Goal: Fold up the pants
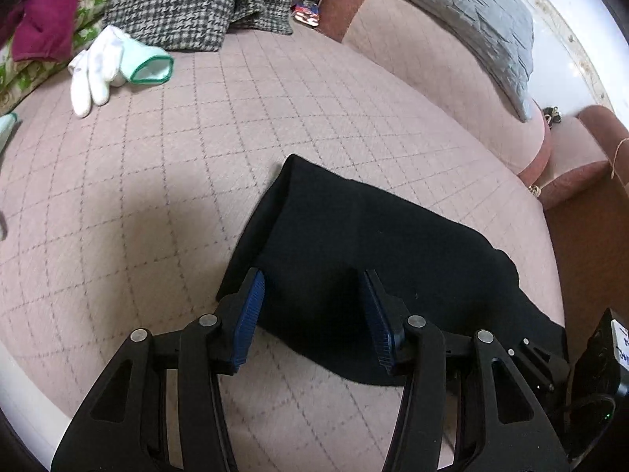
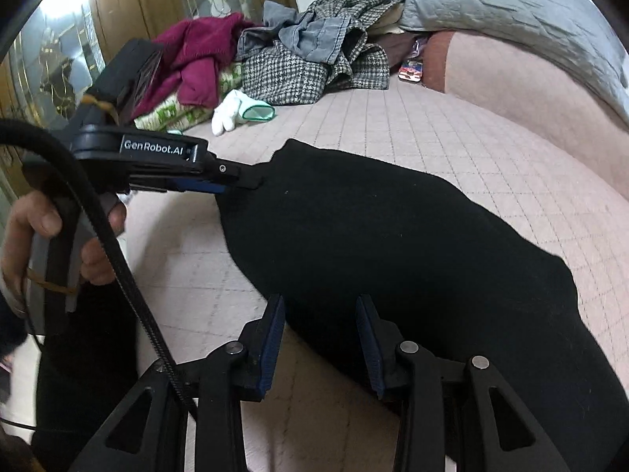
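Left wrist view shows our left gripper (image 1: 312,306) spread wide above the black pants (image 1: 365,244), gripping nothing; the pants lie partly folded on the pink quilted bed (image 1: 165,181). Our right gripper (image 2: 320,338) hovers over the same cloth, fingers apart and released (a white glove (image 2: 232,112) lies farther back).

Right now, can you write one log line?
pants: black, folded on bed | left gripper: open over pants | right gripper: open, holding nothing

"GenRobot.AI" stands on the left gripper (image 2: 243,181).
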### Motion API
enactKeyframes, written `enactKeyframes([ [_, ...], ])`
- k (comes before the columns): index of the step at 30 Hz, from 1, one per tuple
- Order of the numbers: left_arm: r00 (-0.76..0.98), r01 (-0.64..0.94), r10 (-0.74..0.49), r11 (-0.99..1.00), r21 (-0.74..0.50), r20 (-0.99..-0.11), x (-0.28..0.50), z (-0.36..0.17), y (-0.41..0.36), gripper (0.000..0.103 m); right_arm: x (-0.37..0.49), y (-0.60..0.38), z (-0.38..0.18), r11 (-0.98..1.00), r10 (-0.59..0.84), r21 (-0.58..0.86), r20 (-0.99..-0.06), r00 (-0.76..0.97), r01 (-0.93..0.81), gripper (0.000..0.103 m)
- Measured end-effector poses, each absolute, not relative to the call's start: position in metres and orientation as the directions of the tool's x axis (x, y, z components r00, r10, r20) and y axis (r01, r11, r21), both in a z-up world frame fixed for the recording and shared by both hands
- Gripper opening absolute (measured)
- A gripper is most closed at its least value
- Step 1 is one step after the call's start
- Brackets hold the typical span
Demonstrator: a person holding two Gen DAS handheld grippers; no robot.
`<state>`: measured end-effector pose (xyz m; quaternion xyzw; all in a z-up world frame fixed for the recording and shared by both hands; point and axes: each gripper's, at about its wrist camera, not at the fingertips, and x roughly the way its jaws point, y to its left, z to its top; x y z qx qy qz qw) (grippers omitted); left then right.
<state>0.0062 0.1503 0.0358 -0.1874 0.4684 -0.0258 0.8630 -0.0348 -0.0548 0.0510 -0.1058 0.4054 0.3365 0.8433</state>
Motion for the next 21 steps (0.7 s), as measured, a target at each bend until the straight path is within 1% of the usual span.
enactKeyframes([
  [1, 0.566, -0.119, -0.228, 0.928, -0.352, -0.792, 0.007, 0.035, 0.15, 0.05, -0.035, -0.053, 0.051, 0.757, 0.468, 0.076, -0.755, 0.458, -0.648, 0.017],
  [2, 0.569, -0.11, -0.235, 0.928, -0.356, -0.788, 0.009, 0.035, 0.15, 0.048, -0.034, -0.054, 0.05, 0.767, 0.454, 0.064, -0.758, 0.469, -0.639, 0.006],
  [3, 0.567, -0.102, -0.236, 0.931, -0.351, -0.79, 0.011, 0.034, 0.149, 0.037, -0.03, -0.054, 0.05, 0.777, 0.452, 0.072, -0.754, 0.476, -0.625, 0.005],
  [4, 0.567, -0.094, -0.229, 0.936, -0.338, -0.791, 0.012, 0.035, 0.149, 0.028, -0.028, -0.054, 0.053, 0.783, 0.463, 0.093, -0.747, 0.477, -0.615, 0.005],
  [5, 0.573, -0.081, -0.234, 0.938, -0.338, -0.785, 0.013, 0.038, 0.149, 0.026, -0.026, -0.056, 0.057, 0.788, 0.476, 0.119, -0.739, 0.476, -0.604, 0.005],
  [6, 0.585, -0.071, -0.242, 0.936, -0.346, -0.774, 0.012, 0.043, 0.151, 0.021, -0.023, -0.055, 0.061, 0.791, 0.486, 0.138, -0.735, 0.474, -0.596, 0.005],
  [8, 0.612, -0.054, -0.248, 0.934, -0.352, -0.751, 0.008, 0.055, 0.156, 0.019, -0.027, -0.057, 0.073, 0.778, 0.53, 0.187, -0.709, 0.466, -0.6, 0.005],
  [10, 0.634, -0.041, -0.236, 0.941, -0.337, -0.736, 0.002, 0.063, 0.157, 0.019, -0.034, -0.056, 0.085, 0.762, 0.556, 0.195, -0.685, 0.471, -0.618, 0.005],
  [12, 0.619, -0.049, -0.197, 0.956, -0.288, -0.761, 0.004, 0.055, 0.156, 0.019, -0.037, -0.05, 0.082, 0.758, 0.555, 0.19, -0.69, 0.464, -0.624, 0.005],
  [14, 0.581, -0.07, -0.177, 0.962, -0.265, -0.795, 0.008, 0.041, 0.154, 0.019, -0.034, -0.044, 0.066, 0.768, 0.533, 0.188, -0.717, 0.449, -0.612, 0.005],
  [16, 0.577, -0.08, -0.168, 0.962, -0.26, -0.799, 0.006, 0.036, 0.154, 0.022, -0.028, -0.041, 0.047, 0.784, 0.511, 0.215, -0.755, 0.411, -0.582, 0.006],
  [17, 0.584, -0.083, -0.163, 0.963, -0.258, -0.795, 0.003, 0.039, 0.155, 0.024, -0.029, -0.043, 0.045, 0.786, 0.522, 0.236, -0.749, 0.408, -0.572, 0.01],
  [18, 0.587, -0.088, -0.161, 0.961, -0.261, -0.793, 0.001, 0.042, 0.157, 0.027, -0.031, -0.048, 0.049, 0.783, 0.539, 0.259, -0.737, 0.409, -0.565, 0.017],
  [19, 0.589, -0.101, -0.153, 0.96, -0.26, -0.794, -0.001, 0.046, 0.16, 0.027, -0.032, -0.051, 0.053, 0.779, 0.548, 0.274, -0.736, 0.398, -0.565, 0.022],
  [20, 0.596, -0.125, -0.122, 0.962, -0.241, -0.794, -0.005, 0.052, 0.162, 0.027, -0.033, -0.055, 0.058, 0.774, 0.556, 0.285, -0.734, 0.39, -0.566, 0.029],
  [21, 0.607, -0.137, -0.097, 0.965, -0.224, -0.789, -0.008, 0.057, 0.163, 0.027, -0.035, -0.061, 0.066, 0.776, 0.558, 0.285, -0.727, 0.401, -0.563, 0.03],
])
